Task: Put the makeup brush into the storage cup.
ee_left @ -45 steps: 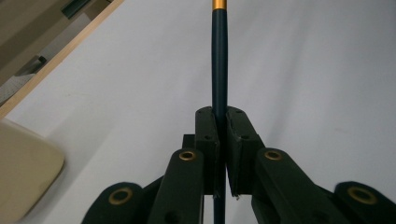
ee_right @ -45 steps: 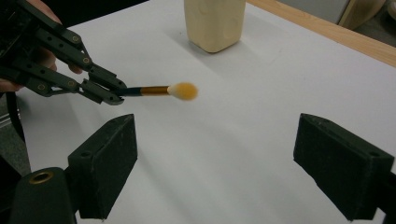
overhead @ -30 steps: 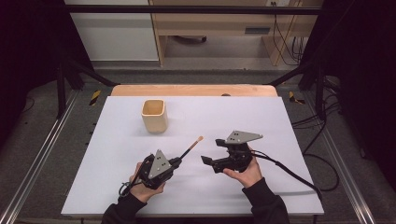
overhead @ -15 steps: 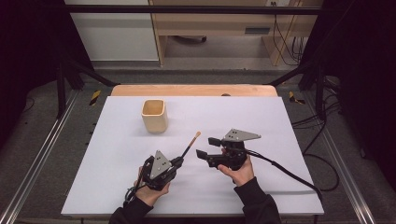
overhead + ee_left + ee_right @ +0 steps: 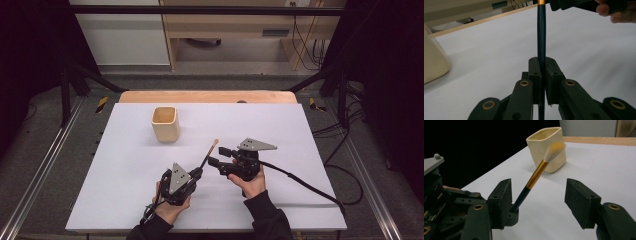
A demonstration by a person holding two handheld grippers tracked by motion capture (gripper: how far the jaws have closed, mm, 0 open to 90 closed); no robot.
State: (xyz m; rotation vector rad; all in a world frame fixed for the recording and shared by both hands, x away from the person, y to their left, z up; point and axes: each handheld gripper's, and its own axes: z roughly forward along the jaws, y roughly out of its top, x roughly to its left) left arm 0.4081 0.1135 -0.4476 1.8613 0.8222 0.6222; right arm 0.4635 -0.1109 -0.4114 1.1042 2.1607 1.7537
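Note:
My left gripper (image 5: 541, 61) is shut on the dark handle of a make-up brush (image 5: 541, 32) with a gold ferrule and cream bristles. The brush (image 5: 209, 152) slants up and away from it toward a cream square cup (image 5: 165, 124) standing farther back. My right gripper (image 5: 217, 156) sits just right of the brush. Its jaws have just been closing, and the brush (image 5: 536, 175) stands between them, close to the left pad (image 5: 502, 195) and well clear of the right one. The cup (image 5: 541, 147) rises behind the bristles.
A white sheet (image 5: 125, 170) covers the table, with a wooden edge (image 5: 207, 96) at the back. Metal rails (image 5: 40, 170) run along both sides, and the right gripper's cable (image 5: 305, 185) trails off to the right.
The left gripper has shifted slightly with the brush, whose bristle end now points more steeply away. The right gripper's jaws have narrowed around the brush shaft.

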